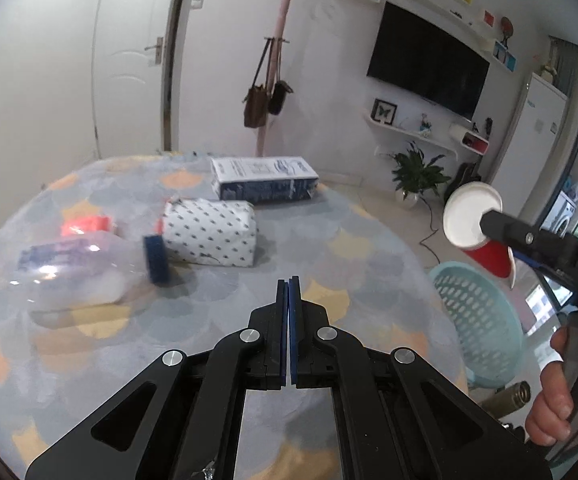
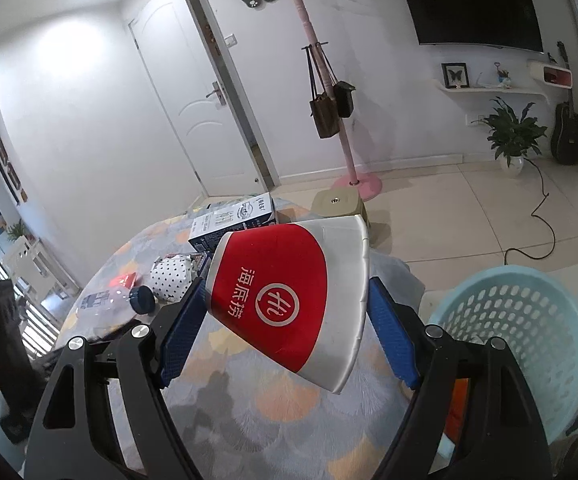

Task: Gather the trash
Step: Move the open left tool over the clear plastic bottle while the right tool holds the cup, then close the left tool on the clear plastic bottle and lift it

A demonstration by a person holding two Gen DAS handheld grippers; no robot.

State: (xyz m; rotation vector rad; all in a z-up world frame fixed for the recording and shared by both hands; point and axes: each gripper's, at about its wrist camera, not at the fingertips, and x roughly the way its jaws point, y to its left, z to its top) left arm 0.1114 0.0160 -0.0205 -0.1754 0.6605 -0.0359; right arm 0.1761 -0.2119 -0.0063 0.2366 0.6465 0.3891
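Between the right hand-held gripper's (image 2: 285, 312) pinching pads, red paper cup (image 2: 289, 300) sideways, mouth rightward.

I see white walls and a pale tiled floor (image 2: 441, 208). A pink coat stand (image 2: 331, 92) with hanging bags stands right of the white door (image 2: 185, 112); further right, a wall-mounted television (image 2: 469, 0), a potted plant (image 2: 515, 132), and a guitar (image 2: 567, 128).
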